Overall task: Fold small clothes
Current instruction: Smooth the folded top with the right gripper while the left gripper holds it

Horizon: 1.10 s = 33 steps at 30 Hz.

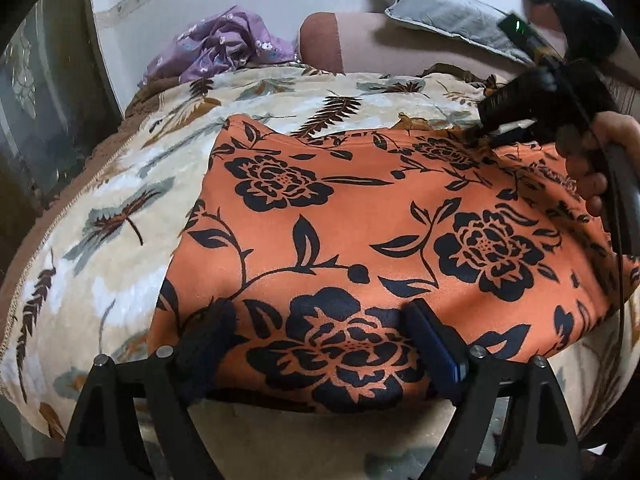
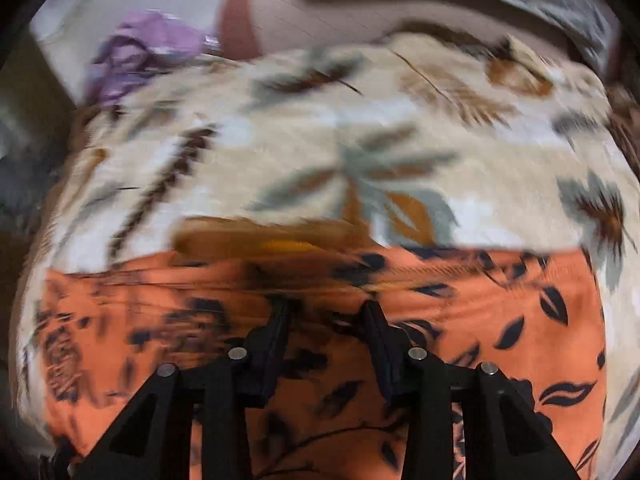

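One orange floral garment [image 1: 360, 220], one purple garment [image 1: 224, 46]

Orange black-flowered garment [image 1: 360, 220], cream leaf-print blanket [image 1: 120, 208]

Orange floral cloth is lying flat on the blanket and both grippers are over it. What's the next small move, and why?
Probably lower the left gripper and close on the near edge of the orange floral cloth. Its jaws stand wide over that edge with nothing pinched, and the cloth lies flat on the leaf-print blanket. The right gripper hovers at the far edge; that view is blurred.

left wrist: close, angled down | right wrist: same | shared: orange cloth [image 1: 360, 216]
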Available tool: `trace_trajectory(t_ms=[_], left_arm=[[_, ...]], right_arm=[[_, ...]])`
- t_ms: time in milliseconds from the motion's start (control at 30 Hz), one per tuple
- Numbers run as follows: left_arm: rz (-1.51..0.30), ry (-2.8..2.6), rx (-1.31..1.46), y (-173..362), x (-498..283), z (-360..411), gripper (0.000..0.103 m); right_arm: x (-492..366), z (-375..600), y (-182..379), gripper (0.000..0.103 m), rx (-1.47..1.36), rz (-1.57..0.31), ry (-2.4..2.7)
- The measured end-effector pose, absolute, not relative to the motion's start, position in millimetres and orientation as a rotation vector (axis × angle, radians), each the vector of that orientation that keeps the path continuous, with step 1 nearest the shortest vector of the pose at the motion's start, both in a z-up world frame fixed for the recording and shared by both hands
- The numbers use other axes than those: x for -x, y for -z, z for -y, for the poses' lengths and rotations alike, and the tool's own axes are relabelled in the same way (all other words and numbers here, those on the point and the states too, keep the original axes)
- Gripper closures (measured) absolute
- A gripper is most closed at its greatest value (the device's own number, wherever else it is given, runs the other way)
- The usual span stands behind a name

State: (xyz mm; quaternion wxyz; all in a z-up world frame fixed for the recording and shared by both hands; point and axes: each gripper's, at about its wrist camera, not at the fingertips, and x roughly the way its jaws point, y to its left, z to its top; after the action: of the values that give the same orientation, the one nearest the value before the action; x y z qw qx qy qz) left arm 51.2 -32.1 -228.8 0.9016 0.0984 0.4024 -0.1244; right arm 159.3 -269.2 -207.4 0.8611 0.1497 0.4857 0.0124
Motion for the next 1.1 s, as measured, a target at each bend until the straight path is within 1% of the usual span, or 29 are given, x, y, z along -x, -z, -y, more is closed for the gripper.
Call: trace_trajectory(t_ms=[100,167,267,333,367,533,800,933,1100], left_arm=[[-0.841,0.274,-0.188,227.2,-50.8,29.2,0.015],[-0.845,0.287,-0.198,227.4,-51.1,28.9,0.015],[-0.845,0.302,-0.184,228.5,-52.6,25.9,0.015],[-0.832,0.305,-0.199,230.5,-51.3,26.8,0.015],[-0.83,0.306,-0.205,230.8,-51.0,27.0,0.015],[-0.825,0.309,-0.201,230.8,-50.2,25.2,0.014],[-0.826,0.27,-0.205,231.5,-50.6,31.6,0.011],[-0.821,0.256,-0.21,232.3,-50.6,33.9,0.011],[-0.818,0.242,-0.214,233.2,-51.3,35.1,0.01]], right_arm=[[-164.2,232.7,197.0,0.062,-0.358,-1.057,-0.258],[-171.4,206.3,196.5,0.062,-0.36,-1.074,-0.325],[-186.9,165.2,207.7,0.062,-0.342,-1.118,-0.412],[-201.0,145.5,226.5,0.061,-0.278,-1.159,-0.367],[-201.8,142.7,229.1,0.061,-0.273,-1.144,-0.351],[-188.2,167.4,215.9,0.061,-0.387,-1.089,-0.328],[-88.8,246.3,187.1,0.061,-0.402,-1.044,-0.189],[-43.3,278.0,193.5,0.061,-0.401,-1.066,-0.074],[-21.4,295.2,222.1,0.061,-0.421,-1.102,-0.025]])
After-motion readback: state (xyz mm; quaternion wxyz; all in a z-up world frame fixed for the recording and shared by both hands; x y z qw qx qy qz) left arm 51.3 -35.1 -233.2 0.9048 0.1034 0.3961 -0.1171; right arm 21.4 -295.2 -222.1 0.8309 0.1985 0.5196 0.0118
